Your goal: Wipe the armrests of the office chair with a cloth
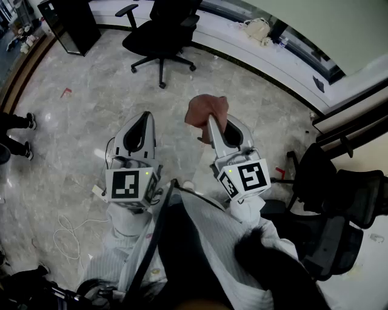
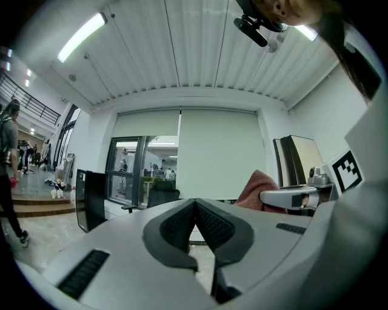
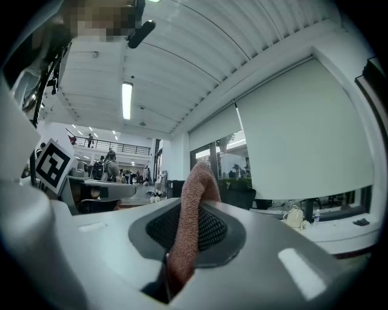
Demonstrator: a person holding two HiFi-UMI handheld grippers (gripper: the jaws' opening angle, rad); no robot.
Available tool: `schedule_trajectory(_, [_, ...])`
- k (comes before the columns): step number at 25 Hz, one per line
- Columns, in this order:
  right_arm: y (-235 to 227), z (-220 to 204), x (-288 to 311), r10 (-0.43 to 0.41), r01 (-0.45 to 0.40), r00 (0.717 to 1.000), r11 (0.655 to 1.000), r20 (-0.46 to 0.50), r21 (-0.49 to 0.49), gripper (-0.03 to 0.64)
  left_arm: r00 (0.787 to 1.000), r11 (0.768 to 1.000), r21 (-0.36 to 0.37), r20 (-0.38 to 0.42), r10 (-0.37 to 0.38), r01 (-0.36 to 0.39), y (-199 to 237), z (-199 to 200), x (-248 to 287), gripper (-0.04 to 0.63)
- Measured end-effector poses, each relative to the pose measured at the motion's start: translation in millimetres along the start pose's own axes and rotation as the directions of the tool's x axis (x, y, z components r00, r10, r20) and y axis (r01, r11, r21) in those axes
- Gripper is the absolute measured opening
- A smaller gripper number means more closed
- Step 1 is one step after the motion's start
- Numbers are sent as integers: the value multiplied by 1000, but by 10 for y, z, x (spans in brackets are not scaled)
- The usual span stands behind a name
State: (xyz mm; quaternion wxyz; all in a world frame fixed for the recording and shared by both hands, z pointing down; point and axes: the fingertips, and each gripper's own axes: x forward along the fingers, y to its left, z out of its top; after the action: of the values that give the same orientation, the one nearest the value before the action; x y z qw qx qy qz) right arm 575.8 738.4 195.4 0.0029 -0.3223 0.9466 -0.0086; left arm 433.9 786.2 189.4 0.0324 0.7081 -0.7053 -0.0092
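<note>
The right gripper (image 3: 193, 209) is clamped on the cloth (image 3: 189, 200). A pinkish fold stands up out of its closed jaws and bunches past their tips, probably so that a loose wad meets an armrest first. The left gripper (image 2: 195, 204), level beside it, is fully closed on nothing. I judge it idle, kept free to steady a chair. Neither gripper touches a chair, so wiping looks not yet begun.

Just right of the right gripper stands the near chair (image 1: 321, 181). Its armrests merge into the black mesh and I cannot pick them out, and it may be more than one chair. Well ahead of both grippers is the far chair (image 1: 160, 30), with one armrest (image 1: 127, 9) showing and its back cut off by the frame. I cannot tell which chair is meant.
</note>
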Motion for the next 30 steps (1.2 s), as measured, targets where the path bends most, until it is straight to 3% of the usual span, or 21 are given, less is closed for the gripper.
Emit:
schedule_trajectory(17, [-224,-34,91,3,-4,1000,1000,24,31,38,1000,1000,7,-4,0,0,-61,-42,254,5])
schedule_trajectory(20, [-331,-66,111,19,-19,1000,999,24,32,40,1000,1000,10,-12,29,-29,-83,-89,347,5])
schedule_trajectory(25, [-509,-159,430,35,-35,999,999,12,41,40,996,997,-12,-37,78,-79,145,-175,610,5])
schedule_trajectory(30, [-692,-273,1128,60,-60,998,997,-5,56,40,992,993,-11,-45,119,-119,667,-232,1088,5])
